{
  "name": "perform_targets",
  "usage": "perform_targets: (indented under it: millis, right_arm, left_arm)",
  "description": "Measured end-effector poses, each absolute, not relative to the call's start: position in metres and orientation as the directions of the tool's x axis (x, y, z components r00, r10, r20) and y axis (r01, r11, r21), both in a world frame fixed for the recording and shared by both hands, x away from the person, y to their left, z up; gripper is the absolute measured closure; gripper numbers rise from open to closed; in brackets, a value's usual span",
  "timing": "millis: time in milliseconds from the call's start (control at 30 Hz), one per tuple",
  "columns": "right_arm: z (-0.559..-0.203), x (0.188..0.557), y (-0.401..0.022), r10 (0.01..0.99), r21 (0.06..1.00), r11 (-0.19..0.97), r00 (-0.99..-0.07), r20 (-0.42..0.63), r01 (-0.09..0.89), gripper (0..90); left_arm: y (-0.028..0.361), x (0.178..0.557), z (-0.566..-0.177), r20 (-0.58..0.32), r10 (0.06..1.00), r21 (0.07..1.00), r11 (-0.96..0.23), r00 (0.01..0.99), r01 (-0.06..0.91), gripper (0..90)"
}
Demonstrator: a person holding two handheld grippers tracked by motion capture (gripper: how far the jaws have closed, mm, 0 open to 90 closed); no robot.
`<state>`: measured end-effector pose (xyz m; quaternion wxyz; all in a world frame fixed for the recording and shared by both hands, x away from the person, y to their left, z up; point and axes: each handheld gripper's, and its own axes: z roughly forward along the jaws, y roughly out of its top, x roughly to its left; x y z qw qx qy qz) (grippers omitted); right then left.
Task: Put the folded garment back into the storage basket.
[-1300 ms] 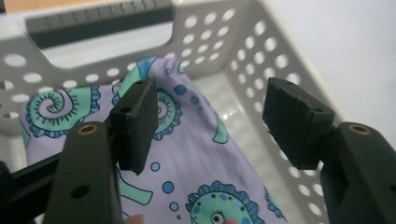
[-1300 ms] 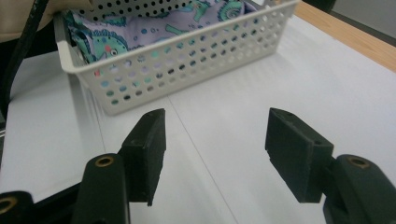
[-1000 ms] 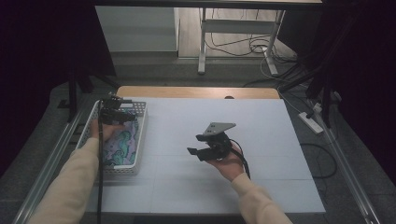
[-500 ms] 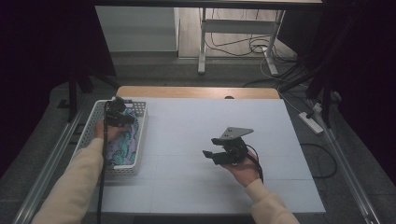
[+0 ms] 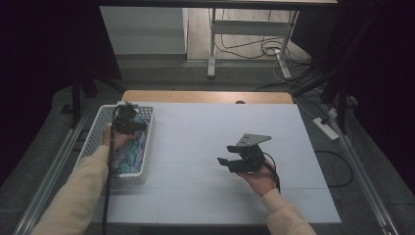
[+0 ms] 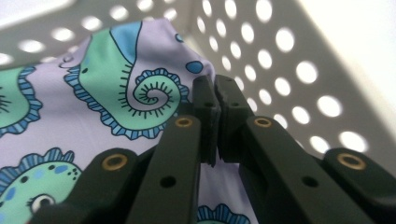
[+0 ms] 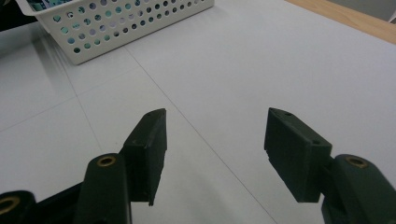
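Cloth [image 6: 116,88] printed with seahorses lies in the white perforated basket [image 5: 98,132] at the table's left, its fold pinched by the left gripper [image 6: 215,93], jaws just closed for lifting, while the right gripper [image 7: 212,154] hovers half-open, empty, over bare table [image 5: 205,127].

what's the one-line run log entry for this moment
left claw: just closed on lilac seahorse-print cloth in white perforated plastic basket | right claw: open, empty, over white table

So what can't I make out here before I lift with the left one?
- Left gripper view: jaws nearly together at the seahorse-print cloth; their tips hide how much fabric is pinched.
- High view: hand and gripper cover part of the cloth in the white basket, so its full shape is unclear.
- Right gripper view: basket cut off at the top edge.
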<state>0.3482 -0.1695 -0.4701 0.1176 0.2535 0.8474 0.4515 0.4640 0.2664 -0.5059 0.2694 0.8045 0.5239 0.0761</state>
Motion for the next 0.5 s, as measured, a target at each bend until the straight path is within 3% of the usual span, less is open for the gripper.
perform_targets:
  millis: [100,267,500]
  right_arm:
    - [-0.47,0.348,-0.169,0.533,0.822,0.47,-0.845,0.026,0.322,39.5]
    - [-0.471,0.348,-0.171,0.538,0.822,0.466,-0.842,0.029,0.326,39.3]
    - [-0.471,0.349,-0.172,0.543,0.824,0.463,-0.839,0.028,0.327,39.1]
  left_arm:
    - [0.267,0.467,-0.513,-0.173,0.887,0.487,-0.301,0.428,0.82,81.8]
    - [0.273,0.464,-0.503,-0.17,0.892,0.539,-0.271,0.418,0.797,56.8]
    - [0.298,0.453,-0.482,-0.186,0.911,0.648,-0.167,0.367,0.743,51.7]
